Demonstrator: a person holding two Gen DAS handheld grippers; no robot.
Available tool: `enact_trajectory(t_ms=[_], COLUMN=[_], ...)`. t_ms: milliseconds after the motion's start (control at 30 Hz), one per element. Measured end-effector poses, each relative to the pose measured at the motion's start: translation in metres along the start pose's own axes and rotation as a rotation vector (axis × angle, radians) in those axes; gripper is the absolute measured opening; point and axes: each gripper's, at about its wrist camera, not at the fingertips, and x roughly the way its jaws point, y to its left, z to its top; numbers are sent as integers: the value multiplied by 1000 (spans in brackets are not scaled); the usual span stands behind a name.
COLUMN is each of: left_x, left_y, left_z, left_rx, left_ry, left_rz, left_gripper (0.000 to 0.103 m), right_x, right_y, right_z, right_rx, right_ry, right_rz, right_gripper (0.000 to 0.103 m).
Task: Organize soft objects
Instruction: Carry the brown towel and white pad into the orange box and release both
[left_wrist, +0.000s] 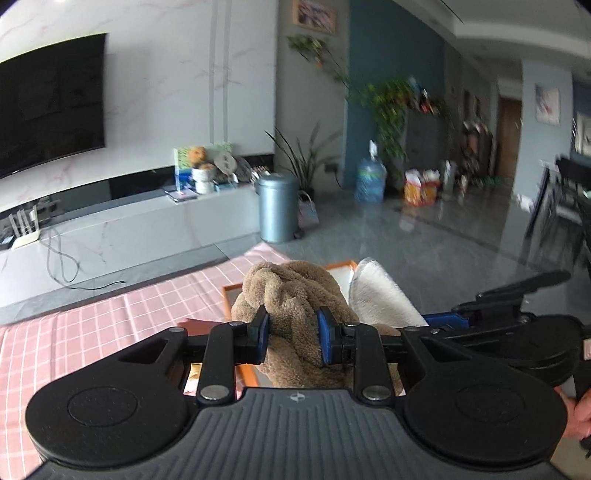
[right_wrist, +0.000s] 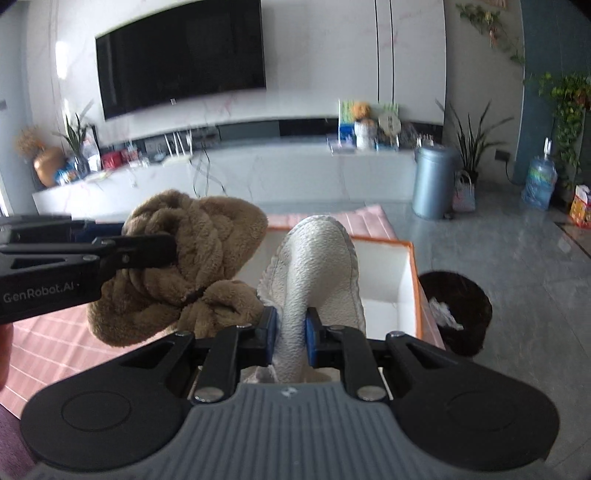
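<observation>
Two soft things are up in the air, one per gripper. Left gripper (left_wrist: 291, 338) is clamped on a brown fluffy towel (left_wrist: 291, 295), bunched & twisted into a lump; its blue pads (left_wrist: 324, 339) press into the pile from both sides. In the right wrist view the same brown towel (right_wrist: 192, 258) hangs off the left gripper's black fingers (right_wrist: 147, 251), bulging above & below them.

Right gripper (right_wrist: 290, 338) is closed tight on a white knit cloth (right_wrist: 317, 273), which stands up in a rounded hump between the jaws. In the left wrist view the white cloth (left_wrist: 380, 295) sits just right of the brown one, touching or nearly so, hard to tell w/ the blur.

Both bundles hover over an open box w/ orange rim and white inside (right_wrist: 412, 258); the white cloth is above its near wall, the brown towel over its left edge. Box sits on a bench covered w/ a pink checked cloth (left_wrist: 110, 325).

Beyond the bench edge: a dark wastebasket (right_wrist: 458, 314) on the grey floor w/ something white in it, a grey-blue lidded bin (right_wrist: 434, 181), a low white TV unit (right_wrist: 258, 173) and a big black TV (right_wrist: 181, 55) on the wall. Part of a hand (left_wrist: 578, 410) shows at the far right of the left wrist view.
</observation>
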Motion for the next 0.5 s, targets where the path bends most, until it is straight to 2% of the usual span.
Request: enact_trajectory(t_ms=[200, 500], left_x=[42, 87], left_y=[-25, -28], left_z=[-5, -14], left_rx=[134, 215], left_ry=[118, 231], left_rz=[-5, -35], left_gripper=[30, 30], right_x=[44, 96], right_y=[-22, -30], right_z=[4, -2], right_rx=[7, -96], right_ry=[137, 283], right_rz=[-11, -28], right_gripper=[15, 16])
